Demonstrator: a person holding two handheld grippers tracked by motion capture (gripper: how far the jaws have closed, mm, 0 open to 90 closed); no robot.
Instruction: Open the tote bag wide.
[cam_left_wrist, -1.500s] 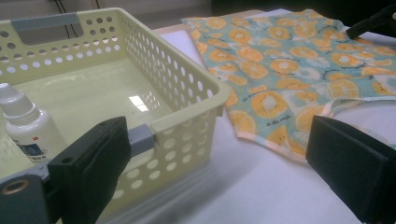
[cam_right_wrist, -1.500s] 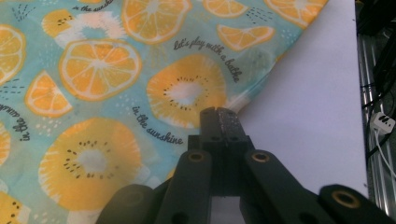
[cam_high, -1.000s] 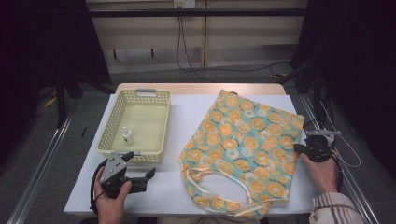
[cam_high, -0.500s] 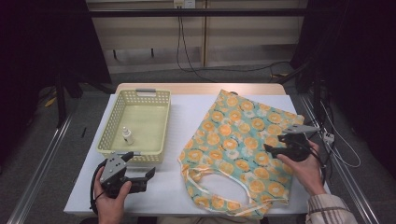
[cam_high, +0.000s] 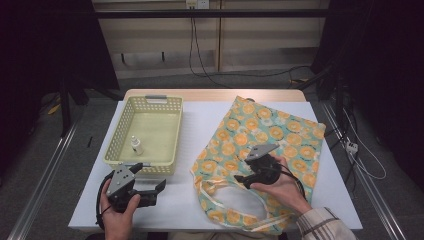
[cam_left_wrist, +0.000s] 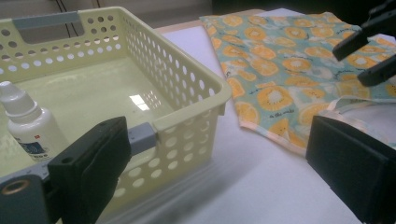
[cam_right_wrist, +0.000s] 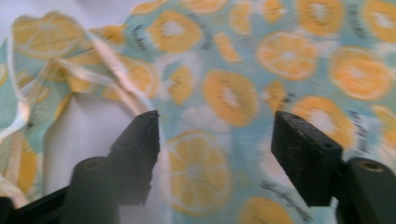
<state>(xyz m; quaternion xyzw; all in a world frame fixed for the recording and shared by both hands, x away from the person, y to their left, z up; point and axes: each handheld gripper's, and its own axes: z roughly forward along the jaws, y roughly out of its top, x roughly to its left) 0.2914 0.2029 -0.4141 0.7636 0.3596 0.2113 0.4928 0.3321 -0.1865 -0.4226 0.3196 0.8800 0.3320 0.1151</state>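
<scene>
While over bag (cam_high: 260, 150), right gripper (cam_high: 240, 176) fingers apart, empty

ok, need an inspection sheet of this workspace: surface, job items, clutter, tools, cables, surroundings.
Surface: white table, wooden strip along its far edge.
Job items: orange-print cloth bag lying flat at right, its handles toward the person.
Clutter: yellow perforated basket at left, a small white bottle standing inside.
Tools: left tool open, near the basket's front edge, nothing between its jaws. Right tool open over the bag near the handles; jaws just closing slightly, only cloth beneath.
Cables: one trails from each tool; black cords hang at the back wall.
Surroundings: grey floor, metal rails, dark panels at both sides.
</scene>
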